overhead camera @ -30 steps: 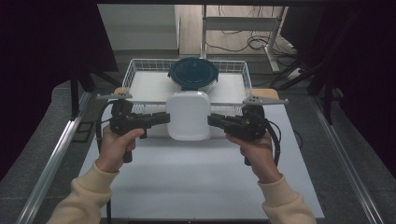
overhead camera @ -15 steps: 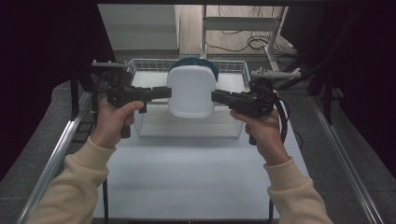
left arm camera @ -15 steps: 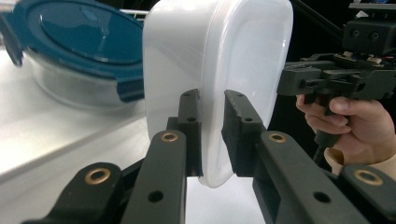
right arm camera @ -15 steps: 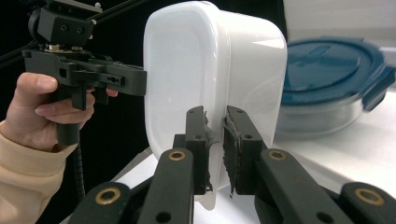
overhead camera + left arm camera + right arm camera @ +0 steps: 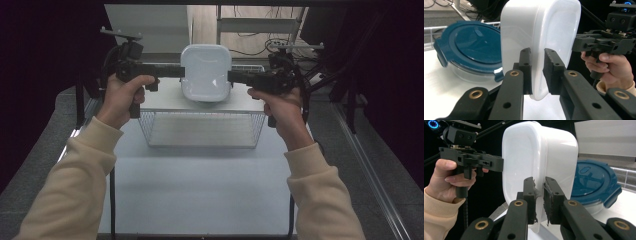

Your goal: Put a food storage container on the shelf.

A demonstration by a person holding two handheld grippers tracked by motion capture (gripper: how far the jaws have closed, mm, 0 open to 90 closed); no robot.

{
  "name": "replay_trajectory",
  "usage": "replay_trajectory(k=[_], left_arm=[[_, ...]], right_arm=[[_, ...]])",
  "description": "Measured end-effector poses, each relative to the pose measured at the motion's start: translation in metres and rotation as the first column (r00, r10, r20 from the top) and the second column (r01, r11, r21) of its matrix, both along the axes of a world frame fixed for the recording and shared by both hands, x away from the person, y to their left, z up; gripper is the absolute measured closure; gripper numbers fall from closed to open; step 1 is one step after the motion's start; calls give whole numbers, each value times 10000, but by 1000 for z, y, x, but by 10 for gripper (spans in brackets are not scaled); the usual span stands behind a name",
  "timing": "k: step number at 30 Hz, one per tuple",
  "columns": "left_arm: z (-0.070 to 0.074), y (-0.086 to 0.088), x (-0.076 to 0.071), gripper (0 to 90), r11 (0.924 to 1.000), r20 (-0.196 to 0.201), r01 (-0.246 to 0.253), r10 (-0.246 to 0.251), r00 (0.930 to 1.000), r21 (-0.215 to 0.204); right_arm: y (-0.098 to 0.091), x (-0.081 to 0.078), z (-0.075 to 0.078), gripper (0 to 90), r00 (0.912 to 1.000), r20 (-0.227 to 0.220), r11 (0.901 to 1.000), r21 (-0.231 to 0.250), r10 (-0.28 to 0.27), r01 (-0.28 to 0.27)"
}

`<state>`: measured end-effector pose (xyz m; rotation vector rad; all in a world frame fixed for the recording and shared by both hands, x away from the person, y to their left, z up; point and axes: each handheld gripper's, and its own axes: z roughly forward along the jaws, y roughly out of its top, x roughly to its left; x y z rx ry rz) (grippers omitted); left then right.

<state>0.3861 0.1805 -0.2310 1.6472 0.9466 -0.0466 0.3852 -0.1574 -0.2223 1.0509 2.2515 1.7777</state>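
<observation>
A white plastic container (image 5: 206, 71) hangs in the air, tipped on its edge, over a wire basket (image 5: 200, 131). My left gripper (image 5: 181, 71) pinches its left wall and my right gripper (image 5: 231, 76) pinches its right wall. In the left gripper view the jaws (image 5: 537, 65) are shut on the thin white wall (image 5: 549, 30). The right gripper view shows its jaws (image 5: 539, 192) shut on the opposite wall (image 5: 524, 157). Behind the container sits a round clear tub with a blue clip lid (image 5: 471, 47) (image 5: 591, 182).
The wire basket stands at the far half of the white table (image 5: 200, 185), with a white sheet (image 5: 165, 102) in it. Dark curtains flank both sides. A metal rack with cables (image 5: 260, 25) stands behind the table.
Both grippers have risen with the white container held between them, from just above the table to well above the basket. The grip has not changed.
</observation>
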Motion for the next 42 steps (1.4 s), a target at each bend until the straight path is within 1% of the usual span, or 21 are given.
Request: replay_trajectory(k=[3,4,6,7,8,13,15,16,17,18,21,24,28,29,31,32,33,34,36,40,42], left_arm=[[5,0,11,775,10000,-82,-31,31,10000,54],[6,0,13,775,9999,-105,-36,37,9999,97],[7,0,20,775,9998,-125,-99,102,9999,195],[7,-1,25,775,9997,-216,-153,157,9996,181],[7,0,29,775,9996,-303,-156,162,9994,217],[-4,2,52,773,9997,-914,-259,263,9955,56],[-8,2,59,773,9995,-1101,-287,295,9935,90],[-9,2,61,774,9995,-1171,-294,303,9927,94],[-11,3,65,775,9993,-1283,-316,287,9913,-203],[-12,4,68,778,9992,-1341,-257,213,9907,-306],[-12,5,76,786,9987,-1532,-254,185,9880,-433],[-11,3,82,778,9984,-1664,-359,283,9856,-429],[-14,3,93,759,9965,-2055,-498,351,9780,-666],[-17,4,97,757,9950,-2218,-552,356,9744,-828],[-20,5,103,750,9919,-2486,-646,355,9680,-1098],[-22,5,104,745,9905,-2564,-708,385,9658,-1180],[-24,5,107,741,9891,-2646,-756,399,9635,-1261],[-24,5,109,734,9885,-2662,-789,422,9630,-1287],[-27,5,112,717,9877,-2746,-855,469,9604,-1306],[-34,6,117,682,9866,-2888,-861,429,9564,-1388],[-37,8,118,669,9839,-2951,-881,389,9547,-1554]], right_arm=[[1,11,5,801,10000,-99,10000,-36,3,-4],[1,15,6,802,9998,-211,10000,-12,13,-13],[1,24,6,802,9994,-338,10000,-3,-31,31],[1,27,6,802,9994,-352,10000,4,-32,32],[2,33,5,802,9990,-445,10000,27,-63,64],[5,52,0,801,9951,-973,9998,1,-196,197],[6,60,-4,801,9922,-1220,9997,-25,-242,241],[6,64,-6,801,9894,-1427,9996,-49,-269,265],[7,67,-8,798,9883,-1501,9996,-51,-272,268],[5,71,-9,799,9853,-1691,9995,178,-237,271],[4,78,-10,790,9806,-1948,9993,285,-200,261],[4,88,-10,767,9712,-2346,9985,251,-410,482],[5,100,-9,742,9552,-2892,9967,301,-633,752],[6,102,-10,737,9519,-2996,9963,343,-647,785],[6,108,-12,723,9414,-3291,9944,482,-734,944],[6,112,-14,716,9340,-3480,9924,593,-806,1078],[6,115,-15,712,9303,-3577,9916,652,-816,1121],[6,119,-17,708,9223,-3773,9897,767,-835,1210],[5,125,-20,707,9118,-4021,9862,986,-830,1332],[6,131,-27,703,9049,-4170,9804,1265,-858,1512],[6,132,-30,694,9002,-4279,9777,1415,-811,1553]])
